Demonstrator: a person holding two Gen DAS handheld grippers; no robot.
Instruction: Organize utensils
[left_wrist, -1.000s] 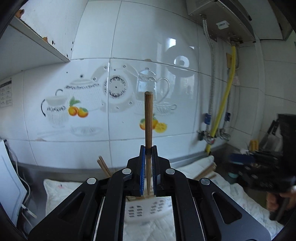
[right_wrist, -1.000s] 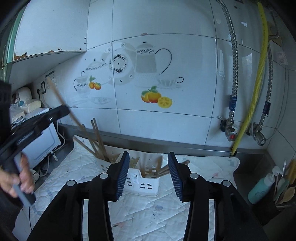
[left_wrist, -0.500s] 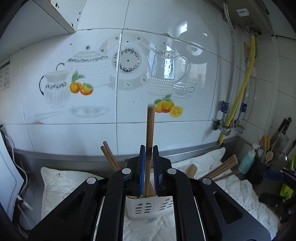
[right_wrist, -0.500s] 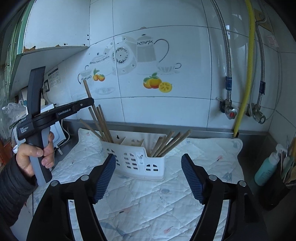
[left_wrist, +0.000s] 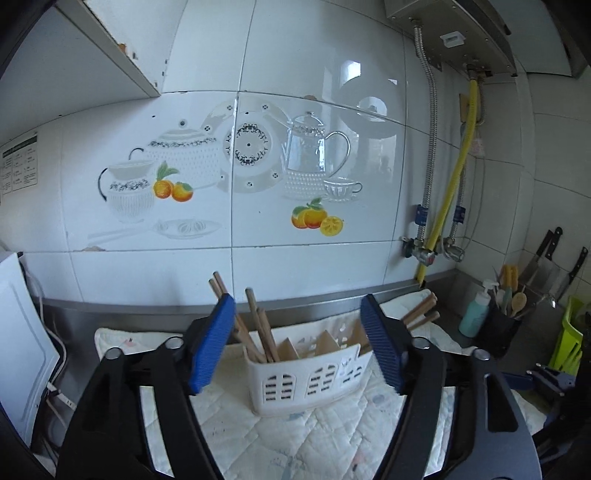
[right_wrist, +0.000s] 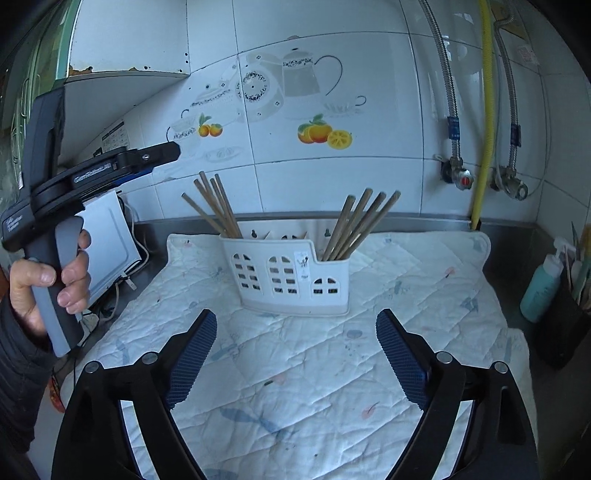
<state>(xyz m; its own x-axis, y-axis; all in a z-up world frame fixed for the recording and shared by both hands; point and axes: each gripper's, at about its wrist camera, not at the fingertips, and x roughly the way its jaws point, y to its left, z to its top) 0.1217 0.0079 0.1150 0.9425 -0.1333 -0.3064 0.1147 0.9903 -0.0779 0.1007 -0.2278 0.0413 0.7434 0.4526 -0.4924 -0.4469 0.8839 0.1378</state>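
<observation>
From the left wrist, the left gripper (left_wrist: 297, 341), jaws just spread and empty, faces the white caddy (left_wrist: 306, 380) holding chopsticks (left_wrist: 258, 325); from the right wrist, the right gripper (right_wrist: 295, 354), jaws also just spread and empty, hangs before that caddy (right_wrist: 291, 273), chopsticks (right_wrist: 218, 206) in both end compartments.

Quilted mat (right_wrist: 332, 369) on counter; teal bottle (right_wrist: 541, 291) right; yellow hose (right_wrist: 485, 110) on tiles.
</observation>
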